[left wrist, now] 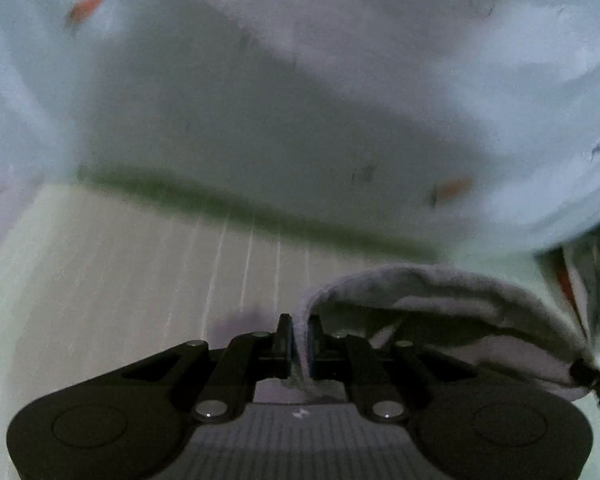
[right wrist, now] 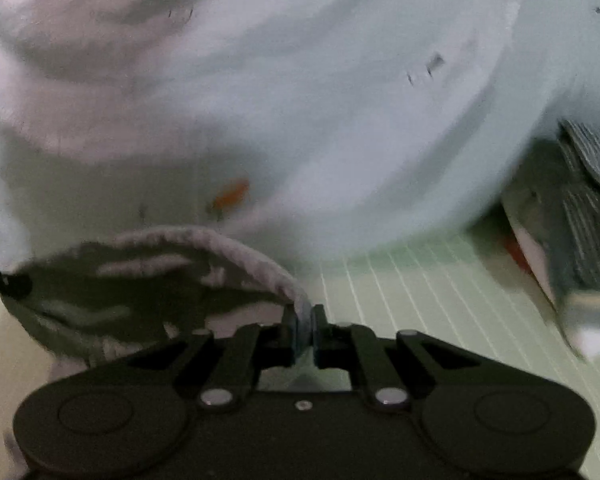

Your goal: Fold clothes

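Observation:
A pale blue-white garment [left wrist: 300, 92] with small orange and dark prints fills the upper part of both views [right wrist: 300, 100]. It lies over a light green mat with white lines [left wrist: 160, 280]. My left gripper [left wrist: 300, 334] is shut on the garment's grey ribbed hem [left wrist: 420, 276], which loops off to the right. My right gripper [right wrist: 303, 320] is shut on the same ribbed hem [right wrist: 228, 240], which loops off to the left. The other gripper's black tip shows at the right edge of the left wrist view [left wrist: 592, 376].
The green lined mat [right wrist: 420, 288] stretches under both grippers. A pile of other clothes, one grey striped [right wrist: 588, 184] with white and red parts, lies at the right of the right wrist view. The views are blurred.

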### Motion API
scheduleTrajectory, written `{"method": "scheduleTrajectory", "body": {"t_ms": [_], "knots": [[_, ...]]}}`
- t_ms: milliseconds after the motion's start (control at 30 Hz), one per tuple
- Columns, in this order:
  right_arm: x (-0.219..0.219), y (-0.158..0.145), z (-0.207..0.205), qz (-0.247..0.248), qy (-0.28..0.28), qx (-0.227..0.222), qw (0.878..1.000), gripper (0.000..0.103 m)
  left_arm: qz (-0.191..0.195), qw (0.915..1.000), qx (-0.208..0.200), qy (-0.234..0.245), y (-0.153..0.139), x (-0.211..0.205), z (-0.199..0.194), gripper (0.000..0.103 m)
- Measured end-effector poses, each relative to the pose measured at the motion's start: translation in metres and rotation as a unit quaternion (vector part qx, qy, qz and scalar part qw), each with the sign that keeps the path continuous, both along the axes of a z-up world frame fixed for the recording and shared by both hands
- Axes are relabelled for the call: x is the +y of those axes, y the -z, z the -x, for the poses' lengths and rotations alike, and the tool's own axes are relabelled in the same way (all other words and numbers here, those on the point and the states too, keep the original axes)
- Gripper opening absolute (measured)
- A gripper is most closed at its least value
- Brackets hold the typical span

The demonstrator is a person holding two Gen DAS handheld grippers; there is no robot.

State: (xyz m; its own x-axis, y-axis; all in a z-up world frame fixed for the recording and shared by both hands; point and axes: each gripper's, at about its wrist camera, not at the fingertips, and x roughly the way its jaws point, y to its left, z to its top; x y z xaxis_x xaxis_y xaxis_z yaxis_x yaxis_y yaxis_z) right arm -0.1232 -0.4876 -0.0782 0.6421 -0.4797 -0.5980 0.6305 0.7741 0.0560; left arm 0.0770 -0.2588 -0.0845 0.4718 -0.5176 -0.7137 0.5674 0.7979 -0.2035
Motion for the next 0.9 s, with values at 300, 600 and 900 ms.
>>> {"method": "scheduleTrajectory", "body": {"t_ms": [300,600,900], "knots": [[0.016,0.046,0.014,-0.032,-0.020,0.066,0.997,0.041,-0.064,0.9975,0.028,-0.001,0.045,0.025,0.018,0.043],[0.019,0.071,-0.024,0.045,-0.041,0.132,0.989,0.034,-0.094,0.9948,0.032,0.024,0.070,-0.003,0.003,0.048],[0.043,0.025,0.033,0.087,-0.023,0.045,0.995,0.006,-0.037,0.9993,-0.007,0.006,0.035,0.031,0.024,0.008]]}}
